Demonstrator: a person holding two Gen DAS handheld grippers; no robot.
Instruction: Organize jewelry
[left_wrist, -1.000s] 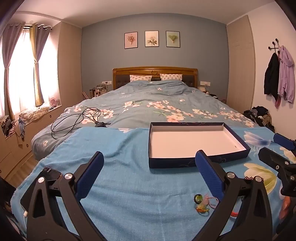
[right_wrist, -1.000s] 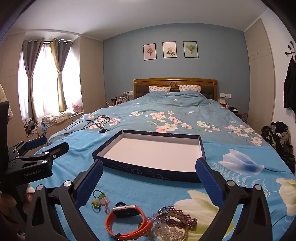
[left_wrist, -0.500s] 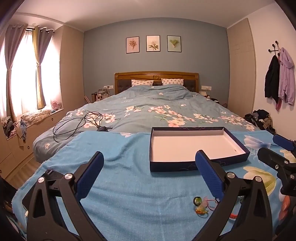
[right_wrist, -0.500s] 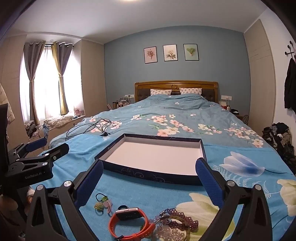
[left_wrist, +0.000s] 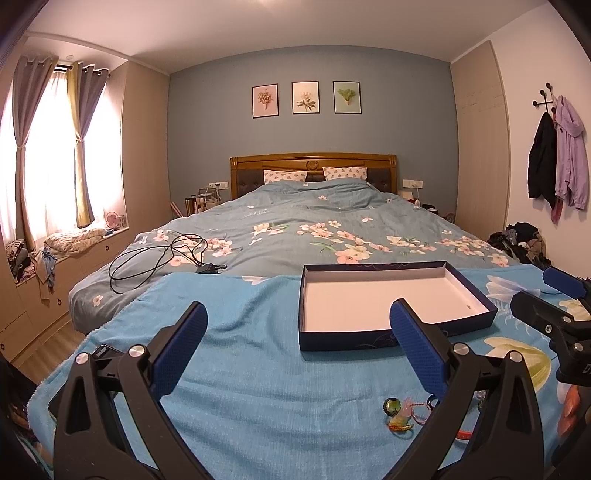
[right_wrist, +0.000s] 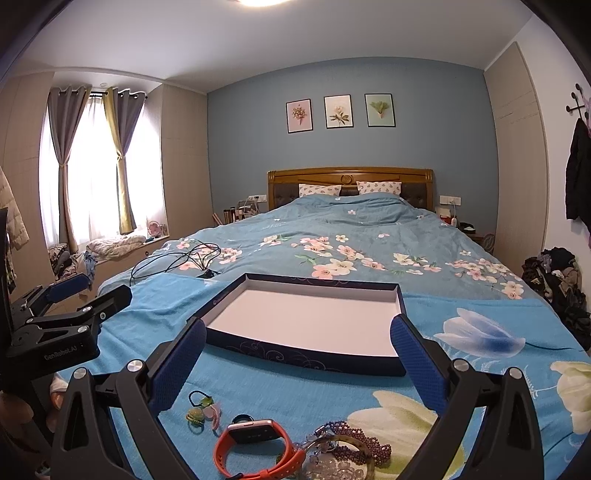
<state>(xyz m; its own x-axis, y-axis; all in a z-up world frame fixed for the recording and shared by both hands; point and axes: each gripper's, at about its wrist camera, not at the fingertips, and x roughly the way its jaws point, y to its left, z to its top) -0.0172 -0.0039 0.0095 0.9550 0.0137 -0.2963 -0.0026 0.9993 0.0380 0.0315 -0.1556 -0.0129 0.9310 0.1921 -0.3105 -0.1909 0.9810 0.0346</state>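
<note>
The box (right_wrist: 306, 325), a shallow navy tray with a white floor, lies open and bare in the middle of both views, on the blue towel (left_wrist: 240, 369) spread over the foot of the bed (right_wrist: 351, 240). It looks set there as the place the jewelry is to go, within easy reach of both tools.

The jewelry sits at the bottom edge of the right wrist view, on the near side of the box: an orange watch (right_wrist: 255, 446), a bead bracelet (right_wrist: 354, 445) just beside it, and a small charm (right_wrist: 203, 410) a little to the left. All lie loose on the towel, so nothing seems sorted yet.

The right gripper (right_wrist: 297, 363) has its fingers wide apart and holds nothing; it hangs above the pile, likely lined up for a first pick. The left gripper (left_wrist: 297, 349) is likewise spread and holding nothing, off to the left of the pile.

The watch strap and bracelet are cut by the frame's lower edge. In the left wrist view a finger covers most of the pile, leaving only the charm (left_wrist: 397, 413) showing. A clear beaded piece under the bracelet is hard to make out.
</note>
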